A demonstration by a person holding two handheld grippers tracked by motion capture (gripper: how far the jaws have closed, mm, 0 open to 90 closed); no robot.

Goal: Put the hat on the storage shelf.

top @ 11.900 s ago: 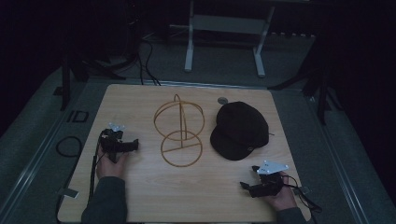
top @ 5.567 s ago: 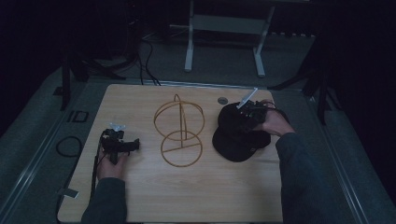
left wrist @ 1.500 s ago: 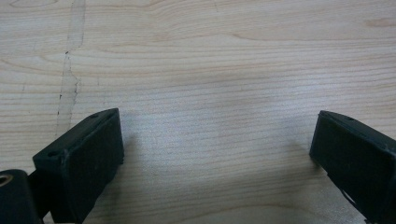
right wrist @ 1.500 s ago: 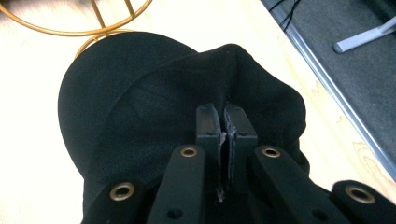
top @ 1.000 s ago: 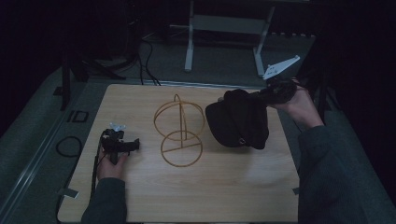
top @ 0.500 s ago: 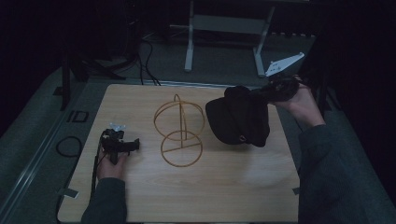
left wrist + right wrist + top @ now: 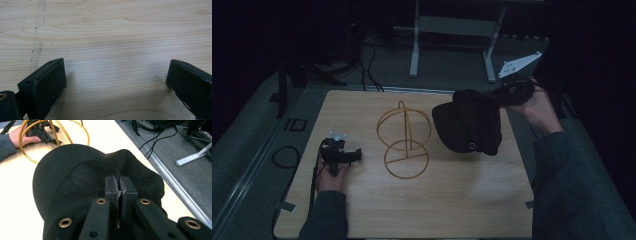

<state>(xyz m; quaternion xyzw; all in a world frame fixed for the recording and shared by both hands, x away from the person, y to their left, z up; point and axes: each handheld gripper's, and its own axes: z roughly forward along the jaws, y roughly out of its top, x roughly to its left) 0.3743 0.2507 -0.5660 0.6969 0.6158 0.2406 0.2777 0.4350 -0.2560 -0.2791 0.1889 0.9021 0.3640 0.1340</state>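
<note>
Lifted clear of the table since the earlier frames, the black cap (image 7: pixel 469 127) is now hanging in the air over the far right part of the tabletop, where before it was lying flat beside the gold wire stand (image 7: pixel 403 142). You are holding it with your right gripper (image 7: pixel 119 185), whose jaws are pinched tight together on a fold of the cap's fabric. In the high view that right gripper (image 7: pixel 512 92) is sitting past the table's far right corner, with the cap drooping down and left from it, near the stand but apart from it.

Your left gripper (image 7: pixel 343 154) is resting on the wooden table (image 7: pixel 462 200) near its left edge, jaws standing wide apart with nothing but bare wood between them.

Judging from the grip, you are only catching a thin pinch of cloth, so a quick swing could be letting it slide out. The sagging cap could also be snagging a wire hoop and tipping the light stand as you are bringing it across.
</note>
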